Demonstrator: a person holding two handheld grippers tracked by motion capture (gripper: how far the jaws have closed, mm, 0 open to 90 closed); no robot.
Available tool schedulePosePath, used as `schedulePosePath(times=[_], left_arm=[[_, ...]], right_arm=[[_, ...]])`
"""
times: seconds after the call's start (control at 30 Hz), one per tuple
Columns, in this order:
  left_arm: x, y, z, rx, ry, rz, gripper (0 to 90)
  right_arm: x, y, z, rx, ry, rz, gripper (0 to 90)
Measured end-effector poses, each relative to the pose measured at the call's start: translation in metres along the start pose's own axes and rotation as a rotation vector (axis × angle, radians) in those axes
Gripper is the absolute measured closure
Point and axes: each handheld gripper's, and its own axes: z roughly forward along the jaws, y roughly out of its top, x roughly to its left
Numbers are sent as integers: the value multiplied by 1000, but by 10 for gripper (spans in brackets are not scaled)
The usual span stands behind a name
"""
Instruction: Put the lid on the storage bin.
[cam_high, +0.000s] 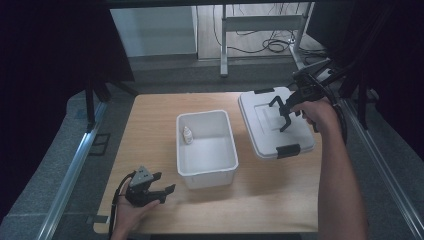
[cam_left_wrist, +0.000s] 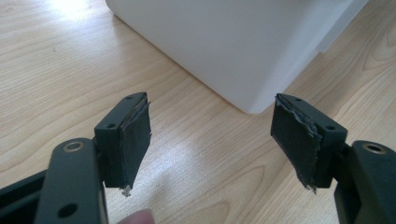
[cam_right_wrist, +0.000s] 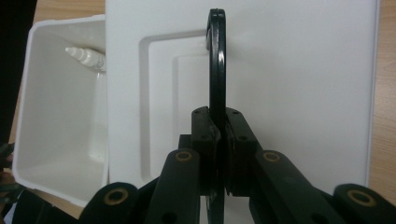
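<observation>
A white open bin (cam_high: 207, 177) stands mid-table with a small white dropper bottle (cam_high: 187, 135) lying inside by its left wall. To its right is a white lid (cam_high: 302, 135) with black end clips. My right gripper (cam_high: 286, 116) is over the lid, shut on its thin black handle (cam_right_wrist: 216, 60); the jaws (cam_right_wrist: 217, 126) pinch it edge-on. In the right gripper view the lid (cam_right_wrist: 303, 93) overlaps the bin's rim (cam_right_wrist: 28, 93), and the bottle (cam_right_wrist: 86, 57) shows inside. My left gripper (cam_high: 164, 183) rests open by the bin's front left corner (cam_left_wrist: 224, 46), with nothing between its pads (cam_left_wrist: 135, 140).
The wooden table (cam_high: 150, 130) has bare room left of the bin and along its front edge. Metal rails run down both sides of the table. A desk frame and cables stand on the floor beyond the far edge.
</observation>
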Motion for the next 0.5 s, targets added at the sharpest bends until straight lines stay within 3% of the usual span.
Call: schedulePosePath(times=[0.5], left_arm=[[0,0,-2,-6,-5,-3,286]], right_arm=[[32,1,0,20,9,-22,853]])
